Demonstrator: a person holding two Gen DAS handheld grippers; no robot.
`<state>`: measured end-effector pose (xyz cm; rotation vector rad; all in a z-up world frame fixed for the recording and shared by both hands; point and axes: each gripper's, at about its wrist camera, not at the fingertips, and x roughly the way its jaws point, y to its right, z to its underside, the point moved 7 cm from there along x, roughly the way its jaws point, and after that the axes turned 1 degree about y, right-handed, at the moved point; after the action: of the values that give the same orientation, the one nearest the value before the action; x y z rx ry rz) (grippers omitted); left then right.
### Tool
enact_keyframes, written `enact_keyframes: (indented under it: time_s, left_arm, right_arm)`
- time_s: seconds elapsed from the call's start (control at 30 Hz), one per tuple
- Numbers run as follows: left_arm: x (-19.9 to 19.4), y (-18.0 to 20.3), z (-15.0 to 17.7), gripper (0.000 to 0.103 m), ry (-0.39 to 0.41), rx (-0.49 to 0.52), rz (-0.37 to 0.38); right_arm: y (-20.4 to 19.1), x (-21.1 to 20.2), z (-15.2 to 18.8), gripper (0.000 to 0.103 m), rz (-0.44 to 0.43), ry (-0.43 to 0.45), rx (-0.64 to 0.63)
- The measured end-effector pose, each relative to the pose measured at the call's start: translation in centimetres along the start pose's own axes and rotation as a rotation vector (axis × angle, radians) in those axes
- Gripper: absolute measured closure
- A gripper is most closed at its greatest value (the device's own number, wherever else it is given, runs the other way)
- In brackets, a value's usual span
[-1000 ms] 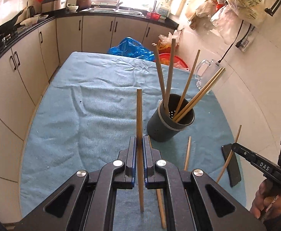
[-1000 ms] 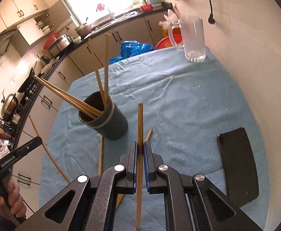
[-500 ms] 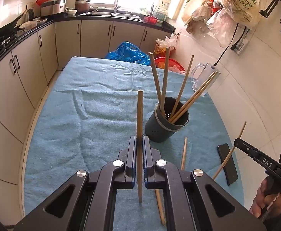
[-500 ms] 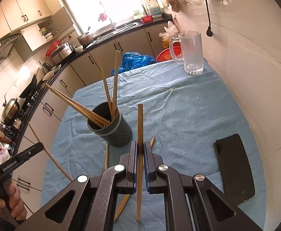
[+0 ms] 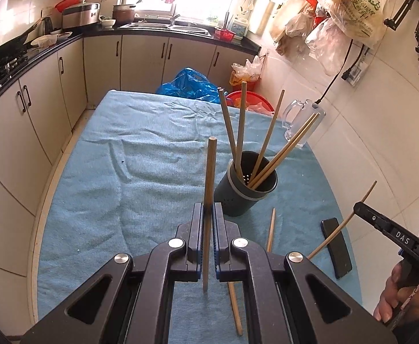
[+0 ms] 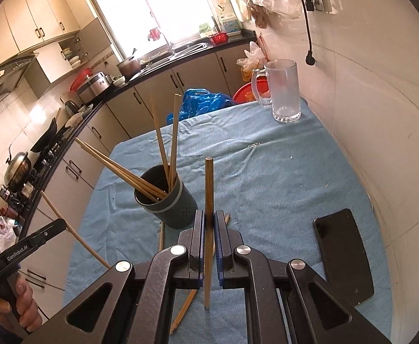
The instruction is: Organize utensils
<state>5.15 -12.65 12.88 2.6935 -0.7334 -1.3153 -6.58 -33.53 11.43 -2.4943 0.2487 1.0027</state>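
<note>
each claw is clamped on one chopstick, left claw point(image 5: 208, 209) and right claw point(image 6: 208, 215), sticks upright, likely for dropping into the dark holder point(image 5: 245, 190) on the bench point(image 5: 152, 154); two chopsticks lie beside it.

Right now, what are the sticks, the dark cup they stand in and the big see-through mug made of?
Chopsticks: probably wood or bamboo, matte tan-brown with no shine.
Holder: looks like dark grey plastic, matte, with small drain holes and a lighter band near the rim; could be coated metal.
Mug: likely glass, clear with a thick base and handle; clear plastic is possible.
</note>
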Motion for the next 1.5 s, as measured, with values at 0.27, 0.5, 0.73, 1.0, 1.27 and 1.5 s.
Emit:
enact_keyframes:
  time_s: [0.27,0.5,0.73,1.0,1.27,1.5]
  left_arm:
    - [-0.3,0.3,-0.3,0.098,0.013,-0.003,-0.005]
    - [-0.4,0.7,-0.8,0.098,0.024,-0.001,-0.003]
    - [-1.0,1.3,-1.5,0.103,0.04,0.006,0.003]
    - [-0.5,0.6,-2.0,0.103,0.018,-0.016,0.006]
    - [5.5,-7.4,-2.3,0.072,-0.177,-0.281,0.008]
    - [13.5,-11.2,-3.8,0.072,-0.295,-0.401,-0.032]
  right_arm:
    - [0.0,-0.4,-0.7,0.097,-0.008,0.016,-0.003]
    - [-0.1,-0.7,-1.3,0.097,-0.016,0.024,-0.005]
    - [0.1,-1.4,-2.0,0.097,-0.025,0.039,-0.004]
    - [0.1,-1.7,-2.6,0.097,-0.031,0.047,0.0]
    - [0.4,-1.6,-2.6,0.097,-0.032,0.04,0.001]
    - [1.0,-1.7,-2.9,0.097,-0.016,0.031,-0.004]
